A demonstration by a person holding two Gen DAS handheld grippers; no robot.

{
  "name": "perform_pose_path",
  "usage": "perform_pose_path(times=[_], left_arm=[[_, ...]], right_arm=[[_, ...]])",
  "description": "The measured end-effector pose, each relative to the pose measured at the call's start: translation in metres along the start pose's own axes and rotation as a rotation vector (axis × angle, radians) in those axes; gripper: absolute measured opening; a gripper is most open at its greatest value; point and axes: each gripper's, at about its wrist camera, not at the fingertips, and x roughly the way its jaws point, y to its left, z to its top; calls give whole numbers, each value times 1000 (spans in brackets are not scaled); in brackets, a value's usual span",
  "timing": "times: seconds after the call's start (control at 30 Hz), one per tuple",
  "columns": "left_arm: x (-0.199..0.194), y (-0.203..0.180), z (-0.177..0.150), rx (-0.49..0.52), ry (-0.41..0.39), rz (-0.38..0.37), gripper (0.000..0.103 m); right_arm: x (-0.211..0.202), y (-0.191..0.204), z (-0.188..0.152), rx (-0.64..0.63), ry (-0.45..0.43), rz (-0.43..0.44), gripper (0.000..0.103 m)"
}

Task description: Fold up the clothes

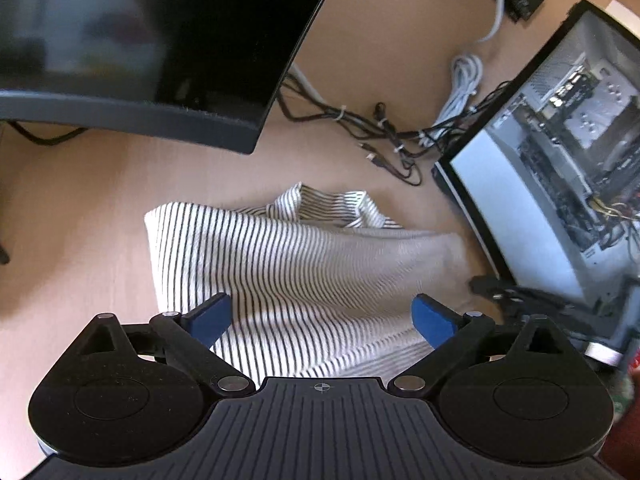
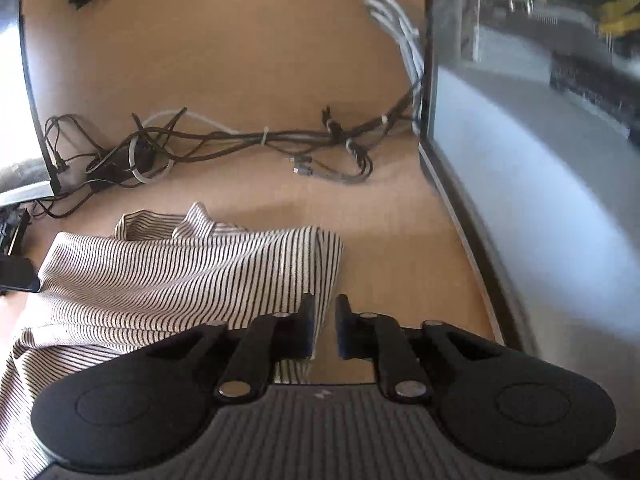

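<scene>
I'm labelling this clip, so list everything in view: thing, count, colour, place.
striped garment: one, white with black stripes, partly folded on the desk.
desk: one, light wood, under everything.
monitor: one, dark, back left.
computer case: one, white with a clear side, right.
cables: a black and white tangle behind the garment.
left tongs: black with blue pads, open above the garment.
right tongs: black, slightly parted at the garment's right edge.

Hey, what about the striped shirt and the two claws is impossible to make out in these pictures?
- Striped shirt, left wrist view: near hem hidden beneath the left claw.
- Same shirt, right wrist view: left part cut off by the frame edge.
- Right claw: narrow gap at the shirt's edge; whether its pads pinch fabric is unclear.
- Computer case, right wrist view: motion-blurred.
</scene>
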Motion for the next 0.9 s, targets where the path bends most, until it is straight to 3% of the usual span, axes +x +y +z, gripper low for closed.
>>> perform_pose_path(times=[0.07,0.23,0.3,0.4,0.67,0.9], left_arm=[[10,5,1,-16,15,-1,100],[19,10,6,-6,9,-16,102],[22,10,8,1,6,-12,102],[24,11,11,-4,2,-10,102],[26,10,11,6,-6,-8,103],[11,7,4,-45,-6,-1,103]], right_arm=[[-11,3,6,9,-39,25,62],[-32,27,11,-33,-120,141,62],[-19,33,5,-7,-69,173,62],[4,34,-16,46,5,153,63],[1,50,-41,-96,-78,171,93],[2,50,-39,-107,-82,211,103]])
